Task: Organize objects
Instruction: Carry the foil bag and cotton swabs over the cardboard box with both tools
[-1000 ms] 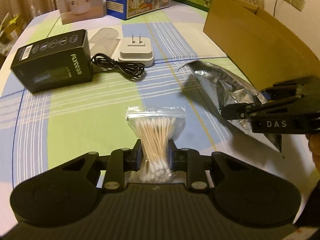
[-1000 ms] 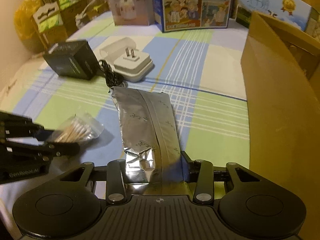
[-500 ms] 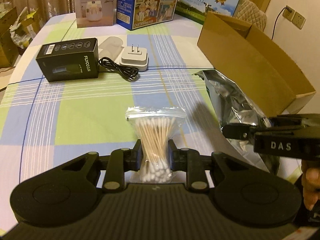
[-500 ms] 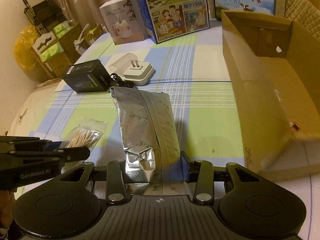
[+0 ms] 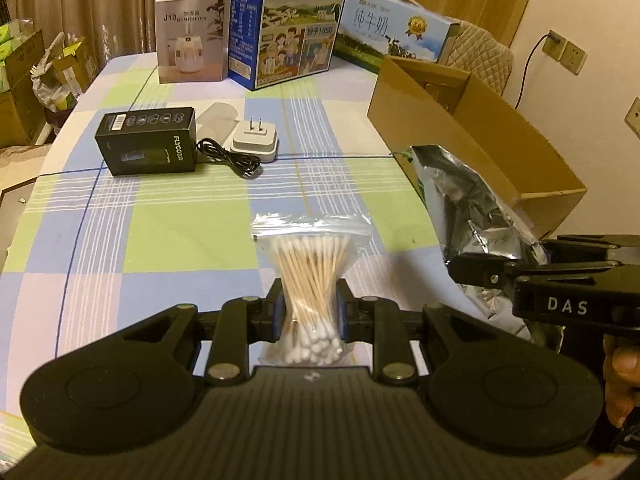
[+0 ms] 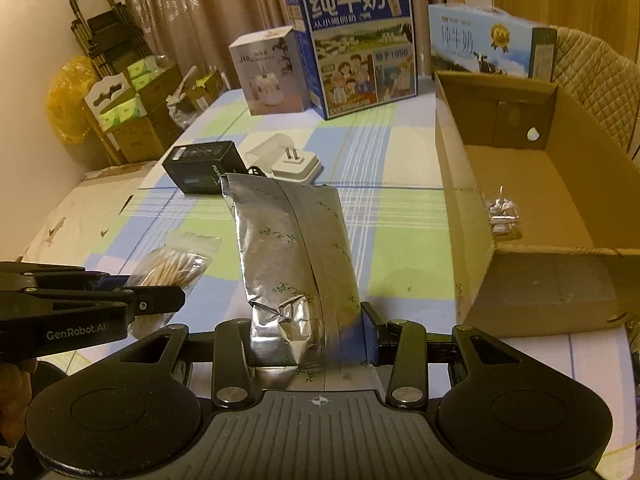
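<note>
Off at about two o'clock from the right gripper stood the open cardboard box, near and just to the side of the foil pouch that this gripper carried above the desk. Its jaws were pinching the pouch's crumpled lower end, and the pouch's long axis ran straight out toward twelve o'clock, with its far edge tipped a little to eleven. The box lay lengthwise from near to far, its near wall low and its floor bare apart from a small crinkled silver packet at around one o'clock. By my judgement the coming move turned on this: the box lay to the right of the pouch, so the pouch would have to swing over the box's left wall with its length roughly matching the box's length. The left gripper was farther from the box, which sat at about two o'clock in its view; its jaws were pinching a bag of cotton swabs at the middle, the sticks pointing to twelve. A black box and a white plug with its cord rested on the desk at eleven, well apart from both.
</note>
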Demonstrator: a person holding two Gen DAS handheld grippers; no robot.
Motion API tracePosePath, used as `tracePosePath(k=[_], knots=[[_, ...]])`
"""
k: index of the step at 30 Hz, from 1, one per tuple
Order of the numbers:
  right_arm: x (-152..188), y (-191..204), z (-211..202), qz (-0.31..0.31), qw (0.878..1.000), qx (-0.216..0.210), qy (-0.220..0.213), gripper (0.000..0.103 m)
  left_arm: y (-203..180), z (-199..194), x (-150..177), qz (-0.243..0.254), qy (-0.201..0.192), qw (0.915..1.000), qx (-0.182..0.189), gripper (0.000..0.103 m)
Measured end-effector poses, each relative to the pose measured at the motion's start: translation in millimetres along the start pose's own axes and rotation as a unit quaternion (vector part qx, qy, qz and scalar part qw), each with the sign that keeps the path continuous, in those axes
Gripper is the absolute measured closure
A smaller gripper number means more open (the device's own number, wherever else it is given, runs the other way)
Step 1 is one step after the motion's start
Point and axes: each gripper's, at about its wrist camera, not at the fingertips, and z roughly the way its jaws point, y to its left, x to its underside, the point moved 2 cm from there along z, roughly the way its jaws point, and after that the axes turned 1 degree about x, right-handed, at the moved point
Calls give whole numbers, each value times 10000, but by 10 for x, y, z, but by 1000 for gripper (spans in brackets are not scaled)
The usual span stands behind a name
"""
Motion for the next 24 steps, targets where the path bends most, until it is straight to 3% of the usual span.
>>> tracePosePath(k=[24], knots=[[-123,38,-361,-189,9994,32,-295,65,-139,-328,-149,-64,-305,9995,15,83]])
